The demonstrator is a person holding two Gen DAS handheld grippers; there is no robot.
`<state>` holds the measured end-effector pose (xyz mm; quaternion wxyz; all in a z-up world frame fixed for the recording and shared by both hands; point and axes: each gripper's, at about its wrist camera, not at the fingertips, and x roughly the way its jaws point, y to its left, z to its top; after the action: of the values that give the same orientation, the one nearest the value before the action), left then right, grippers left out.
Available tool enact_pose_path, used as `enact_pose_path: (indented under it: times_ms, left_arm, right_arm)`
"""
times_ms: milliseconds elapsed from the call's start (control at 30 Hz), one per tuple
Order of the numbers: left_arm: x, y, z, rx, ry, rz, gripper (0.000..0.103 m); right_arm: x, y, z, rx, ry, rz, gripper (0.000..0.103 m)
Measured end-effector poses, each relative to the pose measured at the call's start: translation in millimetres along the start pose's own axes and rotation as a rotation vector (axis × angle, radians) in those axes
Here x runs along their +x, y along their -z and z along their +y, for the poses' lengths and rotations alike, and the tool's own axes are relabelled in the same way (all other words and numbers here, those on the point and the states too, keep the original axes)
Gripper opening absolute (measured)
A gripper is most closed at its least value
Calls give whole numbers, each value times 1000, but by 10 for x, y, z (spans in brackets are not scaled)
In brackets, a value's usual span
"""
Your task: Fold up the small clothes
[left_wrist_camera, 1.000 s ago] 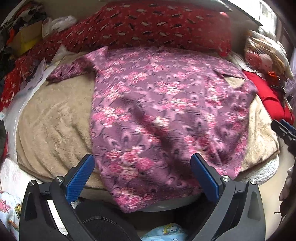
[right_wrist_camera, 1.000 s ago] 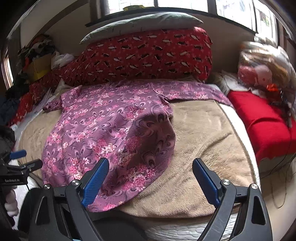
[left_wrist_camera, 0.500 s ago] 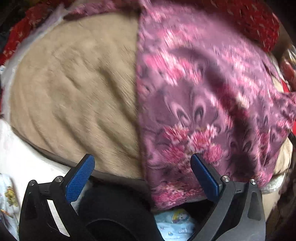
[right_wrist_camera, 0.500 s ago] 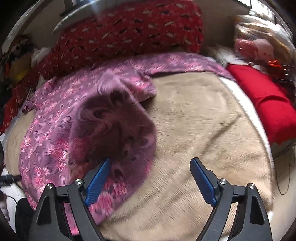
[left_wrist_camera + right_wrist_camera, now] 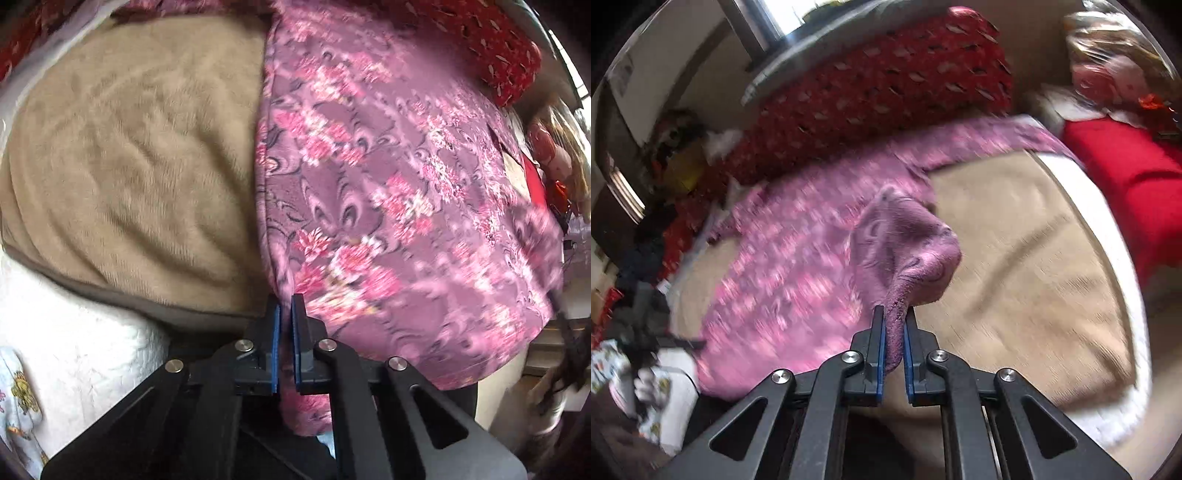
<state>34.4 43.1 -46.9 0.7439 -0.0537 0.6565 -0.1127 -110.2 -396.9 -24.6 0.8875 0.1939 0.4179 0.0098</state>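
A purple garment with pink flowers (image 5: 388,184) lies spread on a beige blanket (image 5: 129,166). My left gripper (image 5: 285,301) points steeply down at the garment's near left corner, its jaws closing on the hem, with the fabric pinched between the blue pads. In the right wrist view the same garment (image 5: 798,266) is blurred. My right gripper (image 5: 894,314) has its jaws closing on the near right corner, and a bunched fold of cloth rises from between the pads.
A red patterned pillow (image 5: 886,85) lies along the far side of the bed. A red cushion (image 5: 1126,177) and a bagged doll (image 5: 1108,74) sit at the right. White quilted bedding (image 5: 74,350) shows below the blanket's front edge. Clutter is piled at the far left (image 5: 676,155).
Both grippers went from wide open to closed on the garment's near corners. The left one dropped and tipped down onto the left hem; the right one now holds a lifted fold.
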Motion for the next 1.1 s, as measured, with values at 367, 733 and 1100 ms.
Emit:
enact_pose_path:
  times_ms: [367,733,1100]
  left_arm:
    - [36,51,9,-26,35,-20,40]
    - [372,-394,-508,115,-136,-66,42]
    - [174,-1150,-939,150,-34,-122,43]
  right_arm:
    - [146,-22,-244,112,82,44,56]
    - [821,-191,-224,15,163,115,3]
    - [352,-1399,-1759,552,101,-208,48]
